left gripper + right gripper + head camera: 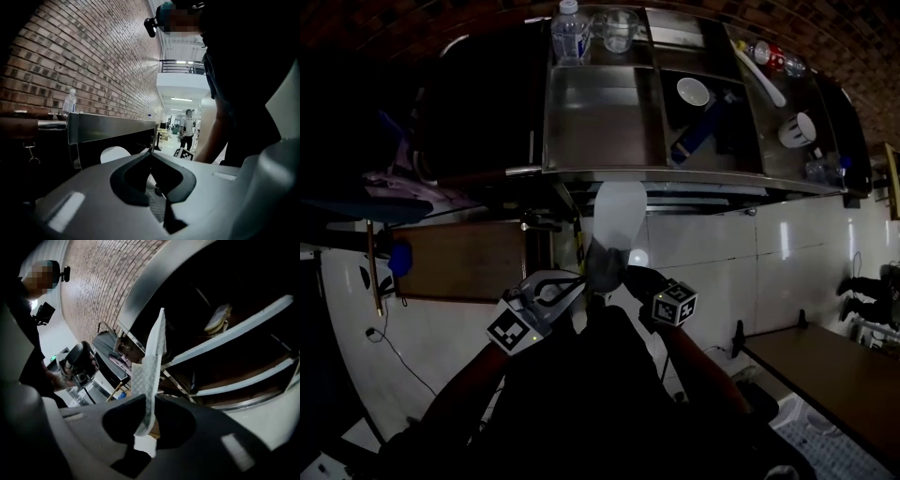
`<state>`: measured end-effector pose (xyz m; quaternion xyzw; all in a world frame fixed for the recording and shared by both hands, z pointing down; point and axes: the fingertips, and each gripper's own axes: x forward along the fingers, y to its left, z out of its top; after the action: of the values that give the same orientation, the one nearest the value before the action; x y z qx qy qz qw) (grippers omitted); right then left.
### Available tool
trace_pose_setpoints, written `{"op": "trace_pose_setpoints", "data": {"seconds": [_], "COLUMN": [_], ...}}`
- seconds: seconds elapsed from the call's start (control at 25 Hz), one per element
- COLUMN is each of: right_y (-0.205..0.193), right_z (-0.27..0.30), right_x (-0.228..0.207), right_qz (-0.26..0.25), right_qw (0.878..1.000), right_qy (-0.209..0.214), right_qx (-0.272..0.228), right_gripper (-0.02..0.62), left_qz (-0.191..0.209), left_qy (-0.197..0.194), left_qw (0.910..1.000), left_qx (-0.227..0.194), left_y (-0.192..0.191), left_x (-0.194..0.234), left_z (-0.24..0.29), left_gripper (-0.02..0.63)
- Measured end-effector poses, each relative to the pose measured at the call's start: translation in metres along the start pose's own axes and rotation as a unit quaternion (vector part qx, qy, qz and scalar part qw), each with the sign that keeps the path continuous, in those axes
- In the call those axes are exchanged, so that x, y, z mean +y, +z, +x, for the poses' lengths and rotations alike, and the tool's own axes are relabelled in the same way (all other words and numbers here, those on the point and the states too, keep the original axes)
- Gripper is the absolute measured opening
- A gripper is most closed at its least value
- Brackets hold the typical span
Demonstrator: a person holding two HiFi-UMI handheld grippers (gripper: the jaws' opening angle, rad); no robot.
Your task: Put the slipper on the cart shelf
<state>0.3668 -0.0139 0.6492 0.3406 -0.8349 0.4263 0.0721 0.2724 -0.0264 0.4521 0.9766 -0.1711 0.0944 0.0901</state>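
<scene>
**White slipper held up in front of a steel cart**

A head camera looks steeply down at two hand-held grippers raised before a metal cart [675,172]. Between them a white slipper [615,217] stands on end, just below the cart's top tray and not on any shelf.

The right gripper [628,279] has its jaws closed on the slipper's thin quilted edge. In the right gripper view the fabric [152,366] runs straight up from between the jaws [151,397], with the cart's lower shelves [234,333] behind it.

The left gripper [572,286] sits just beside the slipper's lower end. In the left gripper view its jaw tips [151,151] meet. Quilted fabric shows in the hollow behind them, and the slipper's rounded end [115,153] shows just beyond. Whether this gripper is pinching the fabric cannot be told.

On the cart's top tray stand a water bottle [569,33], a glass cup [619,28], a white bowl [693,91] and a white mug [797,129]. A brick wall [93,61] runs behind the cart.
</scene>
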Motion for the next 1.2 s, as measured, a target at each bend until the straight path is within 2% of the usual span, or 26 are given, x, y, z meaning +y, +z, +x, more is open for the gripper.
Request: {"op": "trace_pose_setpoints", "data": {"seconds": [0.2, 0.32, 0.4, 0.68, 0.76, 1.04, 1.2], "right_y": [0.016, 0.028, 0.035, 0.057, 0.065, 0.097, 0.117], "right_z": [0.02, 0.027, 0.031, 0.052, 0.057, 0.075, 0.09], "right_x": [-0.009, -0.014, -0.018, -0.031, -0.039, -0.072, -0.09], "right_qz": [0.026, 0.033, 0.037, 0.092, 0.092, 0.075, 0.068], "right_qw": [0.999, 0.998, 0.998, 0.992, 0.992, 0.995, 0.996], "right_qy": [0.04, 0.041, 0.041, 0.072, 0.071, 0.06, 0.051], "right_qx": [0.02, 0.024, 0.027, 0.042, 0.041, 0.038, 0.036], "right_gripper": [0.055, 0.057, 0.055, 0.057, 0.057, 0.058, 0.058], "left_qz": [0.011, 0.025, 0.021, 0.049, 0.042, 0.063, 0.05], "left_qy": [0.003, 0.003, 0.006, -0.005, -0.006, -0.026, -0.023], "left_qw": [0.9999, 0.9995, 0.9995, 0.9981, 0.9985, 0.9973, 0.998], "left_qx": [-0.008, -0.018, -0.023, -0.035, -0.035, -0.029, -0.031], "left_y": [-0.005, -0.004, -0.003, 0.004, 0.003, 0.001, 0.001], "left_x": [0.004, 0.011, 0.018, 0.033, 0.037, 0.04, 0.042], "left_z": [0.004, 0.008, 0.012, 0.035, 0.043, 0.068, 0.075], "left_gripper": [0.004, 0.005, 0.005, 0.005, 0.005, 0.005, 0.005]}}
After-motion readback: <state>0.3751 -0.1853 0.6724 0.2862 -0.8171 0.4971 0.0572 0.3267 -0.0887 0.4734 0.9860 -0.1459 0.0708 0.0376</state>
